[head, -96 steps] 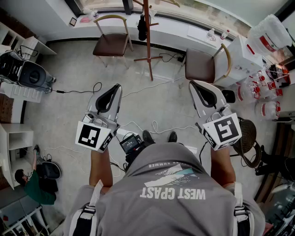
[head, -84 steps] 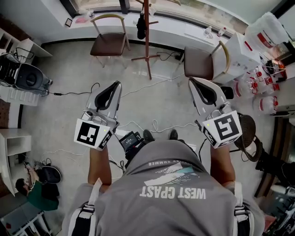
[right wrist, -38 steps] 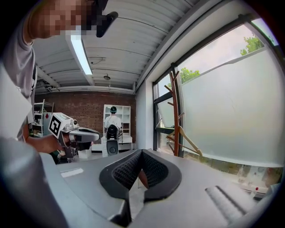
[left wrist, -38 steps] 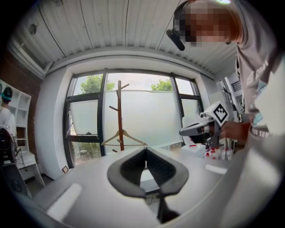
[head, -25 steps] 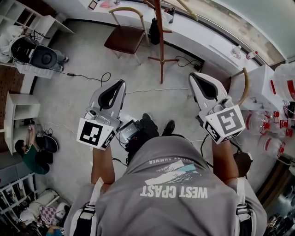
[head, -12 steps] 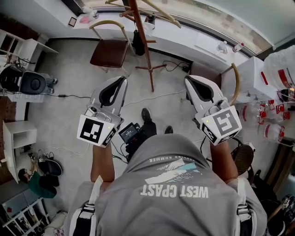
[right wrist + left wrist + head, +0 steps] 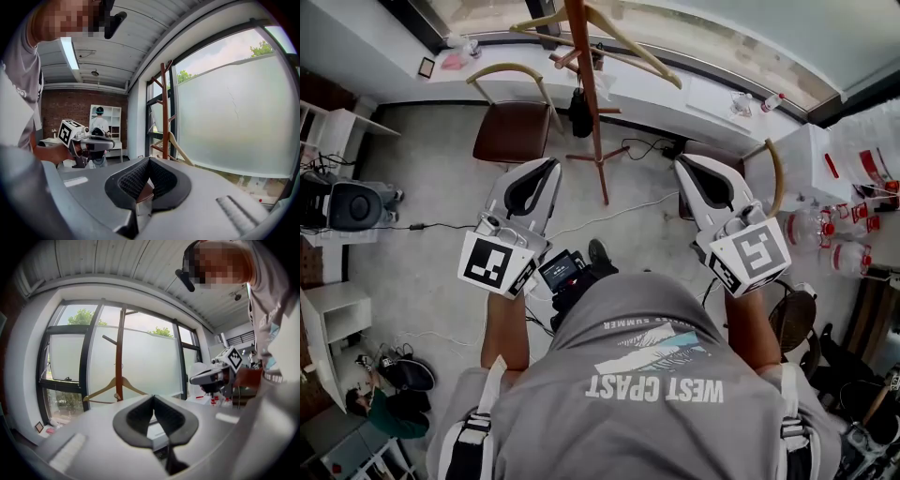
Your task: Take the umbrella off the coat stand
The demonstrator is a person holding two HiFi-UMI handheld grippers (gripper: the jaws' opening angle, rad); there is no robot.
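The brown wooden coat stand (image 7: 589, 103) rises by the window ledge, with a wooden hanger (image 7: 623, 37) on its top pegs. A black folded umbrella (image 7: 579, 112) hangs on the pole's left side, low down. My left gripper (image 7: 549, 166) is shut and empty, short of the stand and to its left. My right gripper (image 7: 682, 162) is also shut and empty, to the stand's right. In the left gripper view the stand (image 7: 119, 357) and hanger (image 7: 115, 387) show past the shut jaws of the left gripper (image 7: 153, 397); the umbrella is hidden there. The right gripper view shows the stand (image 7: 164, 112) beyond the right gripper (image 7: 149, 160).
A brown chair (image 7: 514, 129) stands left of the stand, and another chair's curved back (image 7: 772, 178) shows behind my right gripper. Cables (image 7: 623, 211) lie on the floor by the stand's base. White storage with bottles (image 7: 811, 155) is on the right, and a black machine (image 7: 352, 204) on the left.
The person has walked toward the window, so the coat stand and umbrella are nearer and larger in the head view. Both grippers went forward with them and stayed shut.
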